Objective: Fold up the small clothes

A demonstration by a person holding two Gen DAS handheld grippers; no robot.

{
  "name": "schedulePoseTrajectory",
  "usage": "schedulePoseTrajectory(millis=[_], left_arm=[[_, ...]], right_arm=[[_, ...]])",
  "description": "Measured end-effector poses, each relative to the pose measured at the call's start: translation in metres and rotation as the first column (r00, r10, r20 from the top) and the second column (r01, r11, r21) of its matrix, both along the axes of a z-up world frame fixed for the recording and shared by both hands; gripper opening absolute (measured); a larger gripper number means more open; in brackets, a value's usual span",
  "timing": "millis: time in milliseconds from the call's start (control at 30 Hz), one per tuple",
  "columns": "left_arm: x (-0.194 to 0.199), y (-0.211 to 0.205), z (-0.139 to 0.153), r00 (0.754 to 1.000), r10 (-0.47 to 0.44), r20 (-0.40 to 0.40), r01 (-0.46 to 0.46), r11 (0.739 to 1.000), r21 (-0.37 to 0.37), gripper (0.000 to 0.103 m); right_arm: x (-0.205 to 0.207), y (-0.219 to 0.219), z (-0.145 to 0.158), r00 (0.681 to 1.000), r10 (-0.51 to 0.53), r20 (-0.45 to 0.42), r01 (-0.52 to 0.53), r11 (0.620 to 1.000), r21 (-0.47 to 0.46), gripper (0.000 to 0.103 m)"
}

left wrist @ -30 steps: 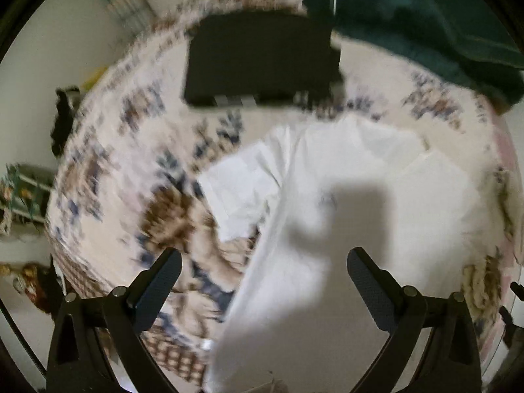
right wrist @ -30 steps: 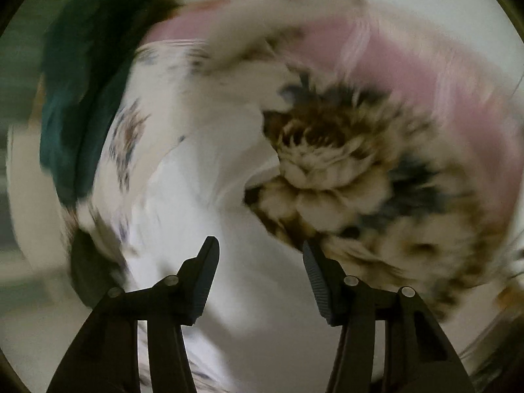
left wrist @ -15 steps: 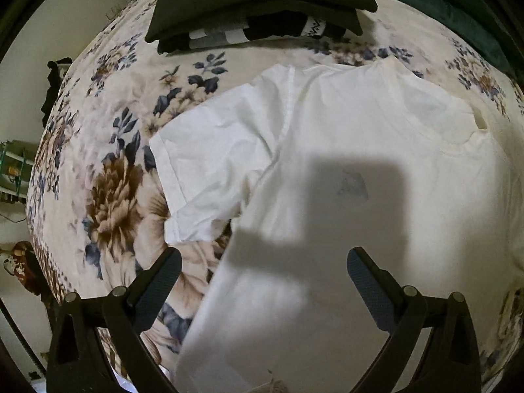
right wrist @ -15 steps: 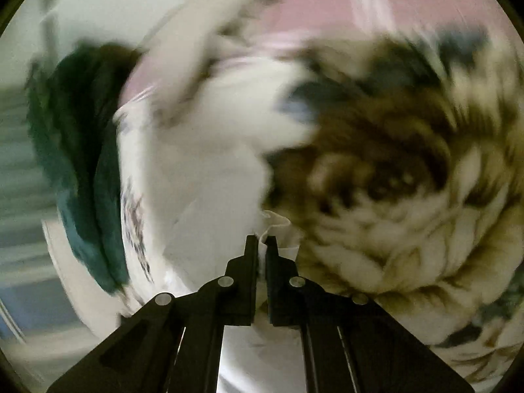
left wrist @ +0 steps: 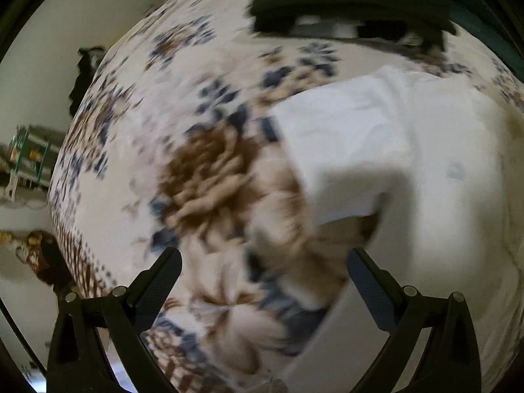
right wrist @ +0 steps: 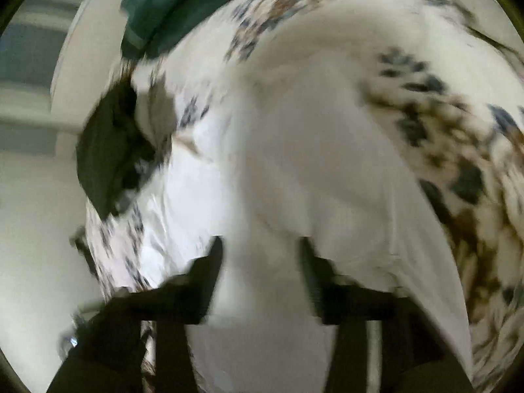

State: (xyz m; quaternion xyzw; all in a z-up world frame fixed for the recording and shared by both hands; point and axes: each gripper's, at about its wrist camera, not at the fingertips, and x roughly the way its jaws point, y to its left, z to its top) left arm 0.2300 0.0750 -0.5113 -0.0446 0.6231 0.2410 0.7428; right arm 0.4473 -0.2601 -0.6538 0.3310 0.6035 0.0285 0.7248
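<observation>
A small white T-shirt [left wrist: 409, 163] lies on a floral bedspread [left wrist: 196, 180]. In the left wrist view it fills the right side, one sleeve [left wrist: 334, 150] spread toward the left. My left gripper [left wrist: 263, 278] is open and empty above the bedspread, just left of the shirt's side. In the blurred right wrist view the shirt [right wrist: 311, 163] fills the middle, with a fold of it lying over the body. My right gripper [right wrist: 260, 258] is open over the white cloth and holds nothing.
A stack of dark folded clothes [left wrist: 350, 3] lies at the far edge of the bed, also in the right wrist view [right wrist: 104, 157]. A dark green blanket [right wrist: 183, 3] lies beyond. The bed edge [left wrist: 62, 229] and room clutter are at left.
My right gripper, shut on the shirt's edge half a second ago, has opened and let go over the shirt. My left gripper has swung left, off the shirt.
</observation>
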Motion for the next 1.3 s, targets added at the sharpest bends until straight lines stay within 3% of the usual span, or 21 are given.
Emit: schedulePoseTrajectory(millis=[67,167,300,400,467,500,567,600,633,700,800,833,867,900,967,1000,1033,1067,1133,1200,1300], left_arm=[[-0.010,0.019,-0.005,0.999,0.032,-0.010,-0.032,0.999,-0.009,0.103],[-0.017,0.043,-0.014,0.997,0.080,-0.005,-0.081,0.995,-0.057,0.103],[-0.013,0.063,-0.027,0.988,0.150,0.042,-0.137,0.966,-0.220,0.103],[-0.003,0.067,-0.038,0.979,0.186,0.080,-0.148,0.927,-0.345,0.103],[0.007,0.070,-0.053,0.972,0.224,0.072,-0.168,0.876,-0.453,0.103],[0.013,0.071,-0.064,0.964,0.256,0.069,-0.182,0.826,-0.533,0.103],[0.018,0.072,-0.080,0.948,0.316,0.035,-0.227,0.749,-0.622,0.095],[0.021,0.072,-0.087,0.936,0.350,0.026,-0.241,0.697,-0.675,0.094],[0.024,0.071,-0.094,0.924,0.383,0.017,-0.258,0.653,-0.712,0.087],[0.031,0.067,-0.101,0.904,0.428,-0.001,-0.282,0.592,-0.755,0.078],[0.043,0.062,-0.102,0.879,0.476,0.002,-0.299,0.555,-0.776,0.023],[0.050,0.060,-0.101,0.875,0.483,0.012,-0.301,0.565,-0.768,0.008],[0.054,0.060,-0.097,0.874,0.485,0.029,-0.297,0.582,-0.757,0.005],[0.060,0.057,-0.091,0.874,0.483,0.053,-0.293,0.610,-0.736,0.005],[0.075,0.050,-0.071,0.891,0.432,0.137,-0.233,0.695,-0.680,0.004],[0.086,0.040,-0.053,0.908,0.369,0.199,-0.172,0.760,-0.626,0.004],[0.098,0.033,-0.041,0.920,0.304,0.249,-0.110,0.809,-0.578,0.004],[0.107,0.019,-0.028,0.929,0.226,0.294,-0.040,0.849,-0.527,0.004],[0.130,-0.029,-0.001,0.932,0.022,0.362,0.141,0.898,-0.417,0.004],[0.146,-0.070,0.009,0.915,-0.103,0.389,0.260,0.889,-0.377,0.004],[0.165,-0.148,0.008,0.876,-0.296,0.382,0.431,0.836,-0.341,0.004]], right_arm=[[-0.002,-0.007,-0.003,0.999,-0.049,-0.007,0.049,0.999,-0.020,0.056],[0.007,0.006,-0.024,0.998,-0.040,-0.042,0.038,0.998,-0.042,0.056],[0.019,0.034,-0.067,0.995,0.055,-0.087,-0.061,0.995,-0.074,0.056],[0.007,0.066,-0.111,0.968,0.144,-0.208,-0.145,0.989,0.013,0.056],[-0.006,0.082,-0.114,0.967,0.156,-0.201,-0.145,0.987,0.066,0.056],[-0.012,0.085,-0.111,0.970,0.152,-0.190,-0.141,0.988,0.070,0.056],[-0.024,0.083,-0.101,0.979,0.113,-0.169,-0.106,0.993,0.051,0.056],[-0.030,0.079,-0.097,0.982,0.089,-0.167,-0.083,0.996,0.042,0.056],[-0.038,0.073,-0.096,0.984,0.057,-0.171,-0.051,0.998,0.038,0.056],[-0.052,0.058,-0.094,0.983,-0.004,-0.183,0.011,0.999,0.040,0.056],[-0.066,0.039,-0.088,0.977,-0.072,-0.199,0.080,0.996,0.030,0.056],[-0.070,0.034,-0.088,0.975,-0.095,-0.198,0.102,0.995,0.023,0.056],[-0.072,0.030,-0.086,0.974,-0.115,-0.197,0.121,0.992,0.019,0.056],[-0.076,0.025,-0.085,0.971,-0.136,-0.194,0.142,0.990,0.016,0.056],[-0.082,0.010,-0.080,0.968,-0.168,-0.187,0.174,0.985,0.016,0.056],[-0.086,0.003,-0.077,0.967,-0.182,-0.181,0.188,0.982,0.014,0.056],[-0.090,-0.004,-0.074,0.966,-0.193,-0.174,0.198,0.980,0.013,0.056],[-0.094,-0.009,-0.071,0.964,-0.204,-0.169,0.209,0.978,0.013,0.056],[-0.102,-0.018,-0.067,0.960,-0.228,-0.161,0.231,0.973,0.006,0.056],[-0.108,-0.026,-0.064,0.957,-0.245,-0.157,0.250,0.968,0.010,0.056],[-0.117,-0.035,-0.063,0.948,-0.270,-0.168,0.275,0.961,0.009,0.056]])
